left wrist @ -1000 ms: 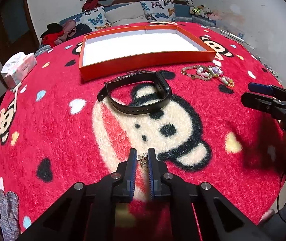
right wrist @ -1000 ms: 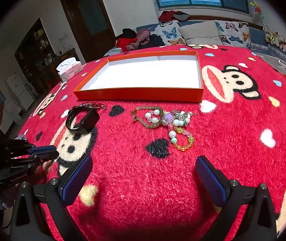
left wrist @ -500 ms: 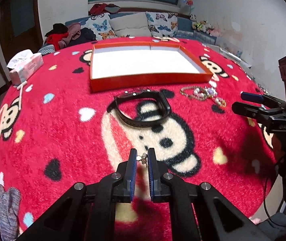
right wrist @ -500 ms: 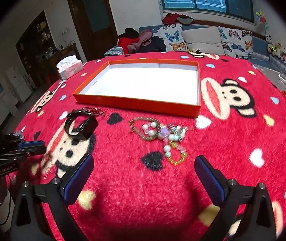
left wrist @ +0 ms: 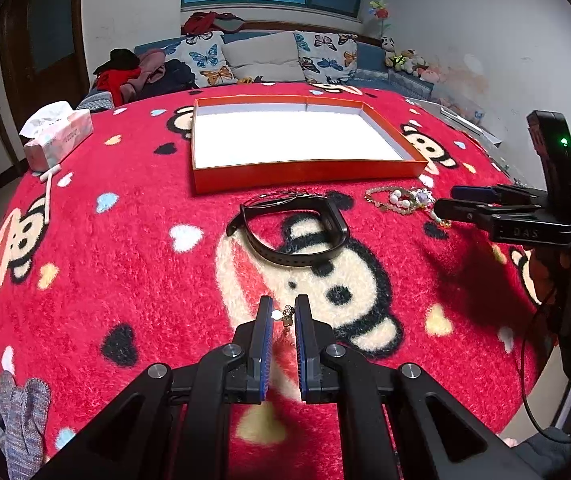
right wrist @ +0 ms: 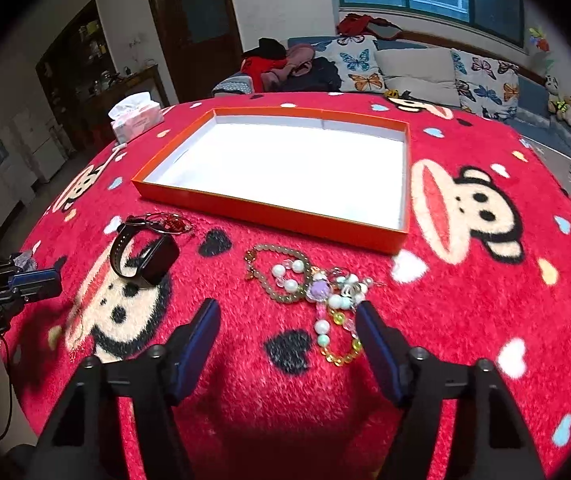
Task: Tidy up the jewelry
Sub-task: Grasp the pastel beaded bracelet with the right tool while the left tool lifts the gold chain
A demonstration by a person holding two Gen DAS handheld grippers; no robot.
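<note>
Red plush blanket (left wrist: pixel 125 248) printed with cartoon monkeys covers the whole work surface, and on it sits a shallow orange tray (left wrist: pixel 305 170) with a bare white floor, nothing in it yet. Over on the left, the left gripper (left wrist: pixel 284 314) is pinched nearly closed on a small gold chain piece (left wrist: pixel 285 315), held above the pile. A black watch band (left wrist: pixel 297 232) lies just short of the tray, with a thin wire bracelet touching its far side. The right gripper (right wrist: pixel 287 316) hangs with its jaws spread wide over a tangle of bead bracelets (right wrist: pixel 309 288), gripping nothing.

My worry is that little chain: it is caught only at the fingertips, and a jolt on the way to the tray could drop it into the deep fibres. The bead tangle may also come up as one clump, since the strands overlap.

Behind, a sofa (right wrist: pixel 417 68) with butterfly cushions sits under a dark window, and a tissue box (left wrist: pixel 59 136) rests at the blanket's edge.
</note>
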